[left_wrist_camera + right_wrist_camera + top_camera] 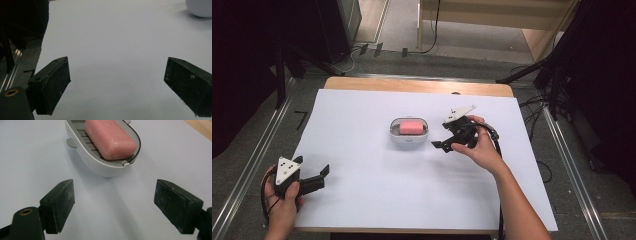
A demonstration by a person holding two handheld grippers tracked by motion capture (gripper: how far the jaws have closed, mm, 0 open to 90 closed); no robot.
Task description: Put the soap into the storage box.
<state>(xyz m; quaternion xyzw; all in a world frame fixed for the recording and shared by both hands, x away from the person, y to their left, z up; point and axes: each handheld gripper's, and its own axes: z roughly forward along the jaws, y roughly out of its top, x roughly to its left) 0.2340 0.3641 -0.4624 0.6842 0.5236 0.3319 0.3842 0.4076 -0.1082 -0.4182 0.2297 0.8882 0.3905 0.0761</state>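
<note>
My right gripper (447, 135) sits just right of center in the high view, jaws wide apart with nothing between them, pointing at the soap dish (409, 135). The pink soap (411, 127) lies inside the dish on the white sheet (362, 200), mid-frame. My left gripper (312, 175) is down in the lower left, jaws wide too and holding nothing, well apart from the dish.

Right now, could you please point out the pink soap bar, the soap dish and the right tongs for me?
pink soap bar (110, 138), right gripper view, on its top face.
soap dish (82, 157), right gripper view, on its white outer wall.
right tongs (451, 132), high view, midway between the tips.
</note>
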